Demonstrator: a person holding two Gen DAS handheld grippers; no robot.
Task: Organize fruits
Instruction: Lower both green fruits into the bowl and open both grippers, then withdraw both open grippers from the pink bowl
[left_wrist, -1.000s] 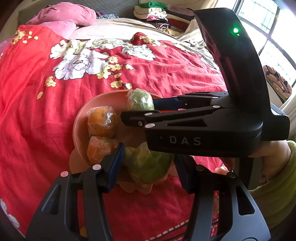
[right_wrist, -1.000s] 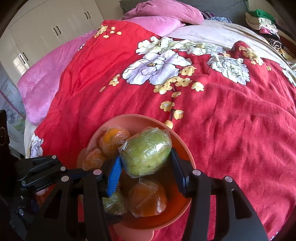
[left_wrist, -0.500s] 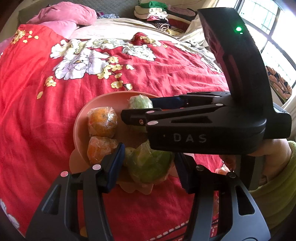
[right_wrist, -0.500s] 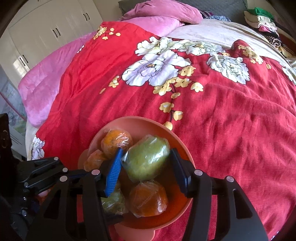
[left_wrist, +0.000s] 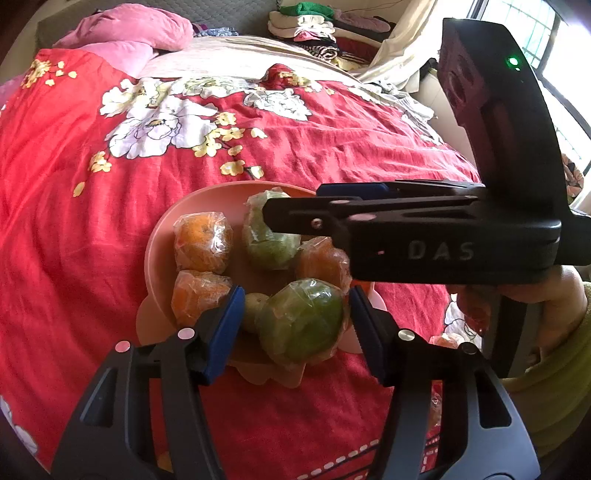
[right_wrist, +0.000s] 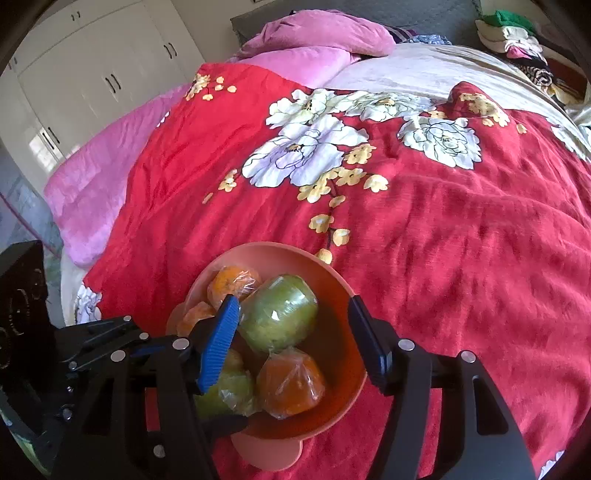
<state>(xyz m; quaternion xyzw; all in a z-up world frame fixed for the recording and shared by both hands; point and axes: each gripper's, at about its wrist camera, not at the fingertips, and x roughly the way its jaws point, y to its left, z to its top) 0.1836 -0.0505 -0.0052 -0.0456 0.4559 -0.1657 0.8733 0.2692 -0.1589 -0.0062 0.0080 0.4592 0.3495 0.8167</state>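
A pink bowl (left_wrist: 162, 236) (right_wrist: 332, 280) sits on the red flowered bedspread and holds plastic-wrapped fruits. In the right wrist view my right gripper (right_wrist: 291, 332) is open above the bowl. A wrapped green fruit (right_wrist: 279, 317) lies loose in the bowl between its fingers, with an orange (right_wrist: 291, 384) in front and two oranges (right_wrist: 232, 282) to the left. In the left wrist view my left gripper (left_wrist: 295, 314) straddles another wrapped green fruit (left_wrist: 303, 319) at the bowl's near rim; whether the pads touch it is unclear. The right gripper's body (left_wrist: 424, 232) crosses over the bowl.
The bed's red cover (right_wrist: 461, 240) stretches beyond the bowl. Pink pillows (right_wrist: 314, 33) lie at the head. Folded clothes (left_wrist: 314, 18) are piled at the far side. White cupboards (right_wrist: 92, 74) stand at the left. More wrapped fruit (left_wrist: 443, 341) lies near the right hand.
My right gripper lowered the green fruit into the bowl and opened; the fruit now rests among the oranges. The left gripper stays around its green fruit.
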